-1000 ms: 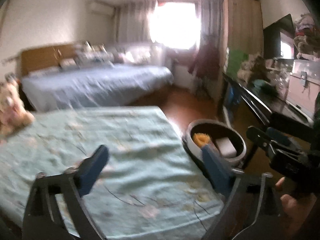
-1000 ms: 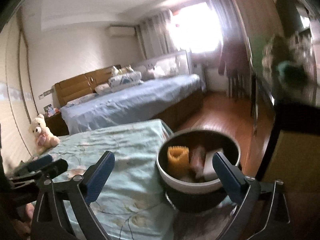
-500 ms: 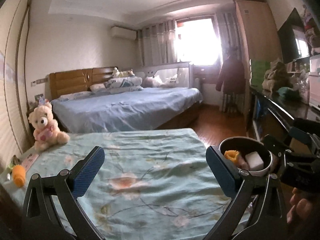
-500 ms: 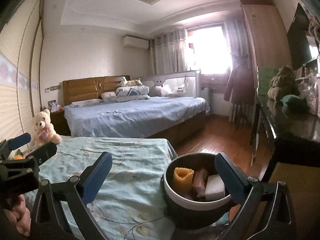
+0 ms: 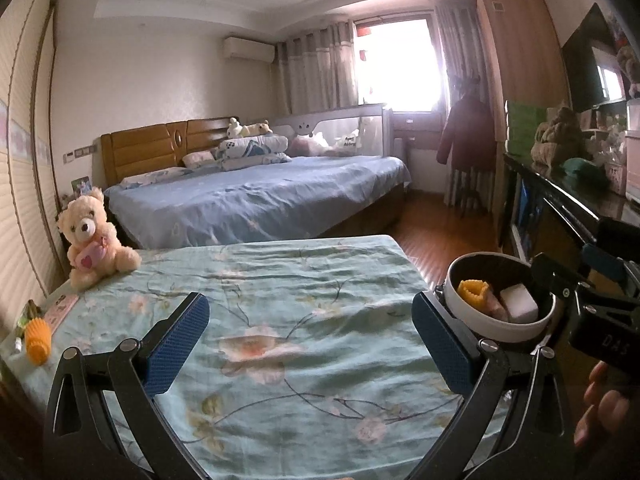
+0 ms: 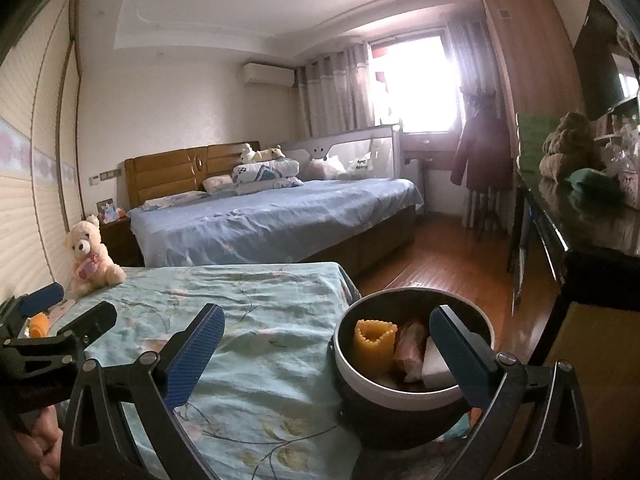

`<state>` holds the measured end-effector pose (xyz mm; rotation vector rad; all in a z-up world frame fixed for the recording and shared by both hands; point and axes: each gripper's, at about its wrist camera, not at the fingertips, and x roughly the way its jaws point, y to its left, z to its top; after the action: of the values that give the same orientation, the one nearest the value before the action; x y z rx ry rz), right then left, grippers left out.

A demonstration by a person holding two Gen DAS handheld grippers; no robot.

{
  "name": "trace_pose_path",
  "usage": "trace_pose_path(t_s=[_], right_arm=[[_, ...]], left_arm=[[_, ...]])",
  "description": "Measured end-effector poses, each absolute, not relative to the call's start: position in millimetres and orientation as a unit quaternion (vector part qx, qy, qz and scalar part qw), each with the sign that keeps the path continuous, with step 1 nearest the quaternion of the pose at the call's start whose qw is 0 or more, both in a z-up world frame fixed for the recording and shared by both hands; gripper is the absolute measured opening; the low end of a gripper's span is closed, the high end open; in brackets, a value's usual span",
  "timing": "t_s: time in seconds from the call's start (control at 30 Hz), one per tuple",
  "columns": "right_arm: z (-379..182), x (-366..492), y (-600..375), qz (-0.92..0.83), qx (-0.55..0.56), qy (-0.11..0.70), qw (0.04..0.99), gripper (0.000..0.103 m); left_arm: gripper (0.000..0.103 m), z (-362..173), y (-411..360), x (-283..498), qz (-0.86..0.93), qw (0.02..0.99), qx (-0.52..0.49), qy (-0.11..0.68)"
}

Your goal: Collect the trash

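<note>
A round trash bin point(image 6: 400, 394) with a white rim stands by the right edge of the green floral bed point(image 6: 256, 320). It holds a yellow corrugated cup point(image 6: 374, 344), a pink wrapper point(image 6: 408, 350) and a white block point(image 6: 434, 368). My right gripper point(image 6: 328, 356) hangs open just before the bin, its right finger over the rim. In the left wrist view the bin point(image 5: 516, 332) is at the right and my left gripper point(image 5: 310, 344) is open over the sheet. An orange corrugated piece point(image 5: 38, 340) lies at the bed's far left edge.
A teddy bear point(image 5: 92, 236) sits at the near bed's back left corner. Behind it is a big bed point(image 5: 256, 196) with a blue sheet. A dark cabinet point(image 5: 560, 208) lines the right wall, with wooden floor point(image 6: 448, 260) between.
Both views have swung up from the sheet and bin to a level look across the room. The blur has settled. Both grippers stay open and hold nothing.
</note>
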<state>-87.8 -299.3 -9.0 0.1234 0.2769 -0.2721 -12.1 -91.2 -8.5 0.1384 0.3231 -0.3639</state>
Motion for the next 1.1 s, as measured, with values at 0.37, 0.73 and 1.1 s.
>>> trace_pose_path(t_s=[0.37,0.73,1.1], right_arm=[[-11.7,-85.7,-298.8,-0.128,0.064,0.144,0.979,0.103],[-12.2,-85.6,-299.1,-0.126,0.065,0.144,0.979,0.103],[-14.2,-85.7,-298.4,-0.125,0.064,0.147,0.979,0.103]], left_arm=[[0.103,-10.2,-92.8,-11.2,-0.178,0.968,0.072,0.164],[0.103,-12.7,-93.2,-10.1,-0.179,0.967,0.068,0.167],[0.103,-13.6,-92.4,-9.4,-0.180,0.966,0.063,0.172]])
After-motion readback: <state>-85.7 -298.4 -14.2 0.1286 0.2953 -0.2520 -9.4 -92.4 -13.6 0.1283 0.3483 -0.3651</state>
